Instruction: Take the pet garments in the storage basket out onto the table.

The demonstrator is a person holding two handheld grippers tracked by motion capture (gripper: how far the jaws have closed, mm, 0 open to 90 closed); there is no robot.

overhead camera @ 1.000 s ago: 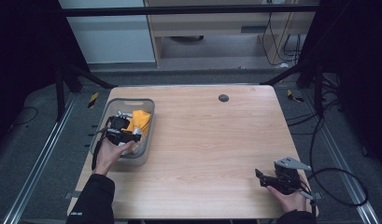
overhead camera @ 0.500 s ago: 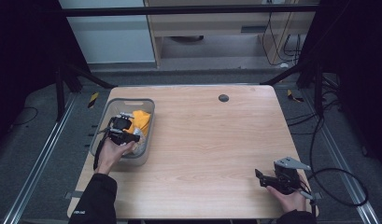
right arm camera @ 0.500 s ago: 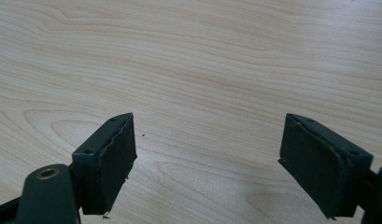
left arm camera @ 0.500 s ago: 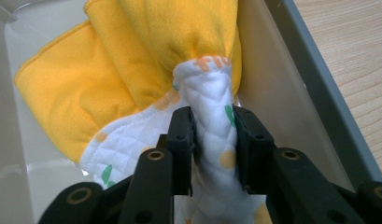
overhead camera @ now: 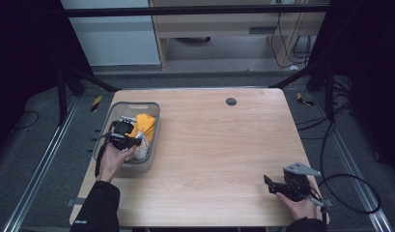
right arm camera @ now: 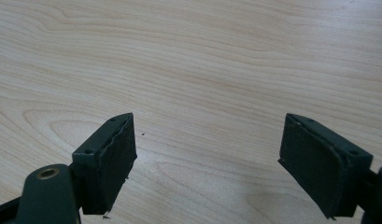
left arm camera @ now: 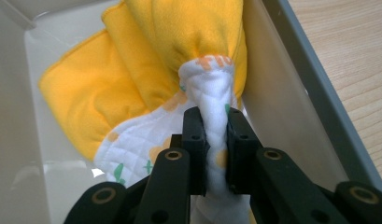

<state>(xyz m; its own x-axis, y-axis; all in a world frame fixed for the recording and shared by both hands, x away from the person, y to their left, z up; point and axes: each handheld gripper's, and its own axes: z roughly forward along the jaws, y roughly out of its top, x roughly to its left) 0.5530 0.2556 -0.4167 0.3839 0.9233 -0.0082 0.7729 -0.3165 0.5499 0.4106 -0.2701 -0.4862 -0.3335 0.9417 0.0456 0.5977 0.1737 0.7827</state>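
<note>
My left claw point(overhead camera: 123, 140) sits, from the high view, inside the grey bin point(overhead camera: 151, 108) at the surface's point(overhead camera: 214, 145) left edge, over the yellow cloth point(overhead camera: 146, 123), while my right claw point(overhead camera: 268, 181) rests low near the front right corner, well apart from it. In the left gripper view my left claw point(left arm camera: 215, 140) is pinched tight on a fold of the white quilted cloth point(left arm camera: 212, 93), which lies bunched against the yellow cloth point(left arm camera: 132, 60) by the bin's wall point(left arm camera: 296, 70). In the right gripper view my right claw point(right arm camera: 207, 154) stands wide over bare wood point(right arm camera: 202, 56), holding nothing.
</note>
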